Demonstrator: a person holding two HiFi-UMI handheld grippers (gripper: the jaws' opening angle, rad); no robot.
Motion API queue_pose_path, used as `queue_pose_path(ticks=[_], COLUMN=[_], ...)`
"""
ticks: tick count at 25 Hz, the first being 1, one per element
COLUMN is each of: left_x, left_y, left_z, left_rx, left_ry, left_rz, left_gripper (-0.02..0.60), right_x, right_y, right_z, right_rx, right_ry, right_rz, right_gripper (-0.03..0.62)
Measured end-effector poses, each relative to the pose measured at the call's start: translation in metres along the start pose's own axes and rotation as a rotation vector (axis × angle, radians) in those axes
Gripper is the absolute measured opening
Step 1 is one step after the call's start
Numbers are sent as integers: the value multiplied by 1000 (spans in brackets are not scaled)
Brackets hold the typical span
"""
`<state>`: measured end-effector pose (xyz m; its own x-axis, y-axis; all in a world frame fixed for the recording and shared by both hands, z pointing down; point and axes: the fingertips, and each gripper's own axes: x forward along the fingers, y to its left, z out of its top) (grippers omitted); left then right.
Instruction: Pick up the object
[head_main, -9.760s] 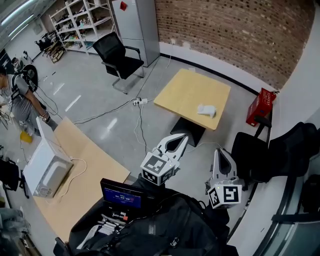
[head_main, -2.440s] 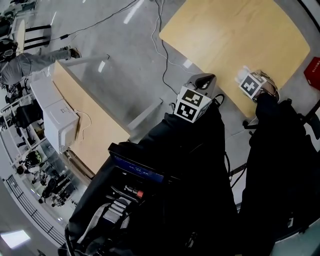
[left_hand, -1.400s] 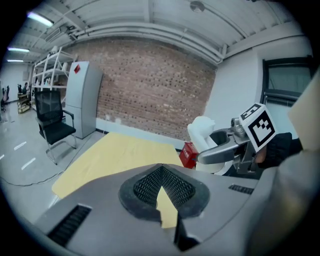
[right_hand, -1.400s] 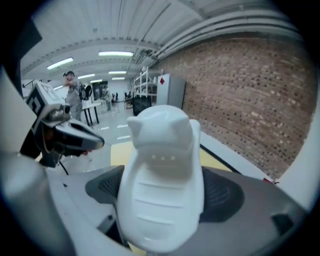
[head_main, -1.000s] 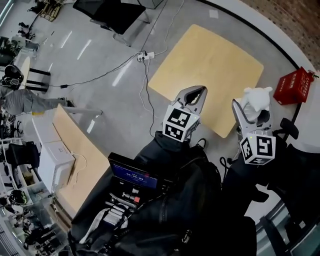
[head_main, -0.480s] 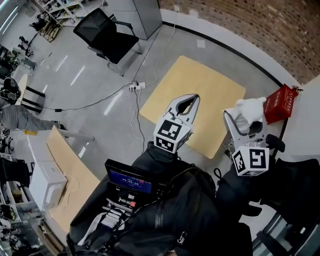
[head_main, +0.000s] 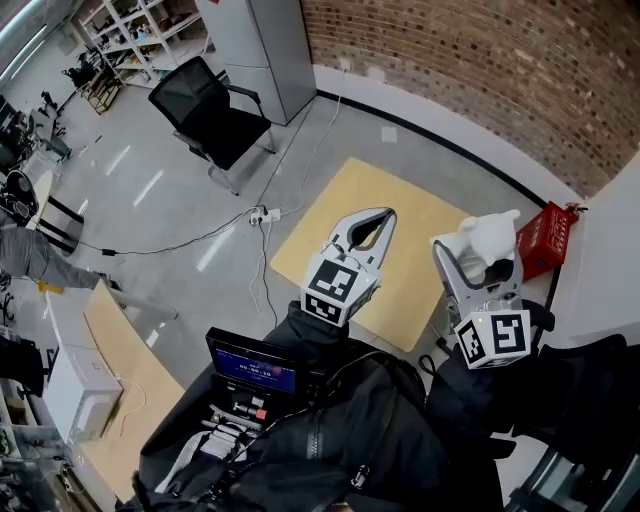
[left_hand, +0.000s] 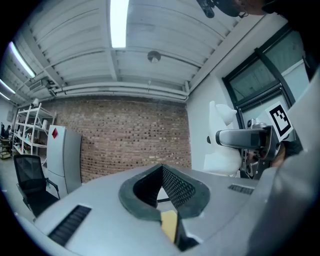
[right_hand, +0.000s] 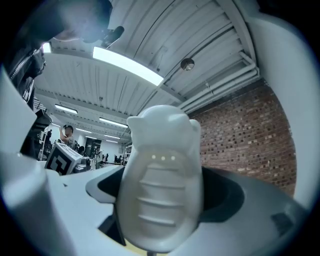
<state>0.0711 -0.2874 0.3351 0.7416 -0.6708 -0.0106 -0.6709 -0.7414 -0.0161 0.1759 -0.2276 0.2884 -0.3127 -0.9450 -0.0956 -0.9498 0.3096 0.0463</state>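
Note:
The object is a white ribbed plastic thing with two small ear-like bumps (head_main: 487, 238). My right gripper (head_main: 478, 254) is shut on it and holds it in the air above the near right edge of the small wooden table (head_main: 380, 235). In the right gripper view the white object (right_hand: 161, 185) fills the middle between the jaws of the right gripper (right_hand: 160, 220). My left gripper (head_main: 380, 214) hangs over the table's near side, shut with nothing in it. In the left gripper view the left gripper (left_hand: 162, 169) has its tips touching, and the white object (left_hand: 223, 150) shows at the right.
A red basket (head_main: 546, 238) stands on the floor right of the table. A black office chair (head_main: 213, 108) and a grey cabinet (head_main: 255, 40) are at the back left. A power strip with cables (head_main: 262, 214) lies on the floor. A brick wall (head_main: 480, 70) runs behind.
The white object lay on the table at first. My right gripper closed on it and lifted it; now it is held clear above the table's edge. The left gripper stays shut.

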Motion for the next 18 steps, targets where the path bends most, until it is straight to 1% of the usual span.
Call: queue_pose_path(ticks=[3,4,6,11,15,18], left_x=[-8,-10,-10,-8,-5,-3], left_y=[5,6,5,2,0,0], left_z=[20,26,33,35,35,36], left_rx=[56,75,78,66,64,64], left_ry=[-68,-85,-102,-99,-102,-106], left_rz=[72,85,76,55,48,51], left_gripper=[0,0,0,0,0,0], right_x=[-4,-5,-6,-7,-7,-7], right_y=[1,1,1,3,0,-4], right_z=[12,16,21,28,27,26], right_rx=[-28,-37,-49,-68,-70,-45], right_ry=[-41,-53,-73,-95,-78,-77], right_rz=[-18,-23,-29,-30,-28,-24], right_gripper=[457,459,459,457,459,457])
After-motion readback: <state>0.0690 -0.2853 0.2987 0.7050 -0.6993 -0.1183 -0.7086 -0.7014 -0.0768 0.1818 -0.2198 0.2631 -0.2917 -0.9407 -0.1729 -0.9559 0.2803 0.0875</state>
